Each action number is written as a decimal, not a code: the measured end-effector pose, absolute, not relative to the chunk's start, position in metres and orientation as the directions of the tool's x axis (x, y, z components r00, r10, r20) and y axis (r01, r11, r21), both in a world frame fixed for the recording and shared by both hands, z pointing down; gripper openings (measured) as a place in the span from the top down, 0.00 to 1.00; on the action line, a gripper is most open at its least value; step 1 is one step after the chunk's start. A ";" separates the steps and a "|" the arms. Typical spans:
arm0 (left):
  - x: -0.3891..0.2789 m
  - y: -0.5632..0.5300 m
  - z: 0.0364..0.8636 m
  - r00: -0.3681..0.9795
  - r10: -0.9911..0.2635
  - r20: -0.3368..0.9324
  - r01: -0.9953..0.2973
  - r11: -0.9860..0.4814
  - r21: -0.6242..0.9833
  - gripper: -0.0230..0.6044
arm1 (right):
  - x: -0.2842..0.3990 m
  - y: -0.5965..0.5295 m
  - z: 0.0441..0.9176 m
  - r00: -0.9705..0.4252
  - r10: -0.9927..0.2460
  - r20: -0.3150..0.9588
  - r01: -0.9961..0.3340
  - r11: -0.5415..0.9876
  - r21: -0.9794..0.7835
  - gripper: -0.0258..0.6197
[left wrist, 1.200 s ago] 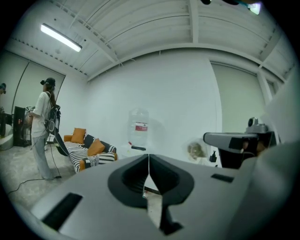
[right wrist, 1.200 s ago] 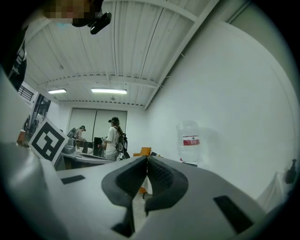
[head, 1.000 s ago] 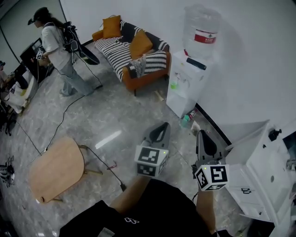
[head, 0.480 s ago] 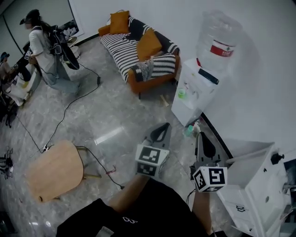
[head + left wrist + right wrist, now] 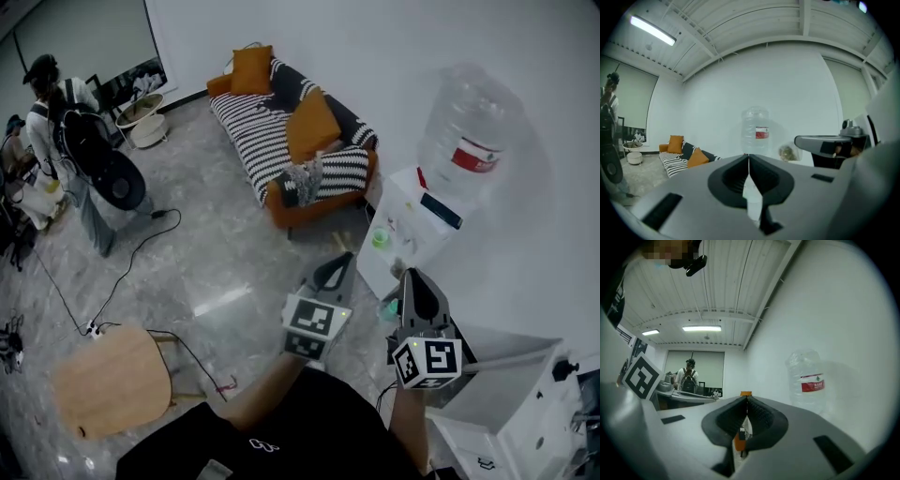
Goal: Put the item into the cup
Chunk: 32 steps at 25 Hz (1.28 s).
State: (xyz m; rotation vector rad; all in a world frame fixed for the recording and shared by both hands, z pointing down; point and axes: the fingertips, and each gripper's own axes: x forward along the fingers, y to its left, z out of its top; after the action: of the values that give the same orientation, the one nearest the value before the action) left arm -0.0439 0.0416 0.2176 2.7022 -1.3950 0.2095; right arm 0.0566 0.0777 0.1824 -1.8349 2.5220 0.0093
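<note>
The only print I can find is on the red label (image 5: 476, 155) wrapped round the water bottle (image 5: 473, 122). It has white lettering, too small and blurred in every view for me to make out a word or a brand. Below and to the left of the water bottle, the marker cube (image 5: 314, 326) on my left gripper (image 5: 339, 258) and the one on my right gripper (image 5: 412, 274) carry black-and-white square patterns, with no letters or numbers that I can read.
</note>
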 end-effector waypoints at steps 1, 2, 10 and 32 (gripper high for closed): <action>-0.047 0.033 0.217 0.573 -0.804 0.157 -0.816 -0.578 0.018 0.94 | 0.052 0.068 0.180 -0.311 -0.950 -0.022 -0.950 0.311 0.002 0.94; -0.051 0.026 0.216 0.575 -0.804 0.151 -0.815 -0.579 0.025 0.94 | 0.048 0.059 0.179 -0.314 -0.949 -0.022 -0.949 0.314 0.012 0.94; -0.060 -0.013 0.222 0.584 -0.804 0.112 -0.811 -0.575 0.107 0.94 | 0.035 0.020 0.183 -0.320 -0.947 0.035 -0.944 0.322 0.075 0.94; -0.018 -0.033 0.300 0.646 -0.708 0.284 -0.762 -0.620 0.187 0.94 | 0.075 -0.020 0.245 -0.249 -0.948 0.200 -0.965 0.261 0.035 0.94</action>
State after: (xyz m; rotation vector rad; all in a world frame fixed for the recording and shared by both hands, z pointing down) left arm -0.0180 -0.0326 0.2997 2.5767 -1.1821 0.2636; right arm 0.0749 -0.0200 0.2448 -2.0220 2.6324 -0.1579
